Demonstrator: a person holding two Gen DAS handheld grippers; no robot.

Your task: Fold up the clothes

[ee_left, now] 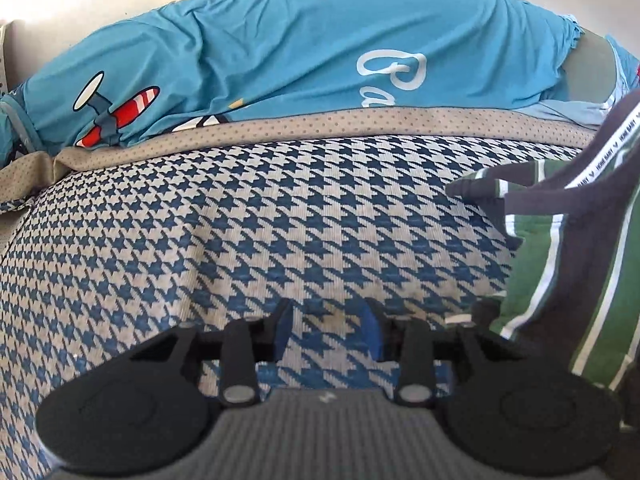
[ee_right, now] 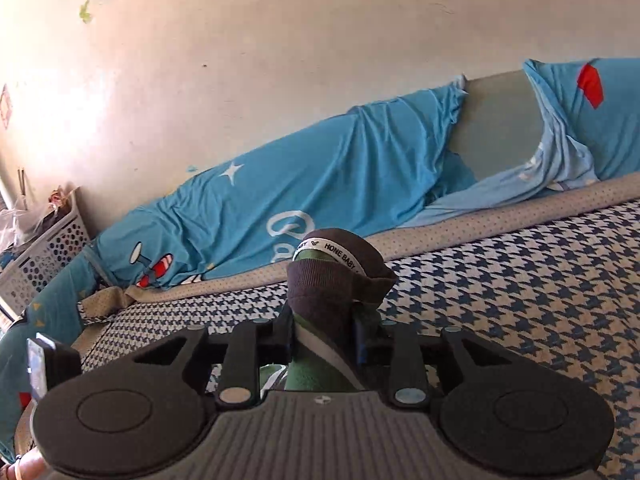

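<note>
A green garment with white and dark stripes and a dark brown collar (ee_right: 336, 280) stands bunched between the fingers of my right gripper (ee_right: 323, 336), which is shut on it. A white tape printed with letters runs along the collar. In the left wrist view the same garment (ee_left: 560, 260) hangs at the right edge, lifted off the bed. My left gripper (ee_left: 328, 328) hovers over the blue-and-white houndstooth bed cover (ee_left: 240, 220), to the left of the garment. It is open, with only the cover showing between its blue pads.
A blue quilt with a plane print (ee_left: 280, 52) lies heaped along the wall (ee_right: 280, 60) behind a beige dotted border (ee_left: 320, 124). A white perforated basket (ee_right: 44, 256) stands at the far left. The houndstooth cover (ee_right: 540, 280) stretches to the right.
</note>
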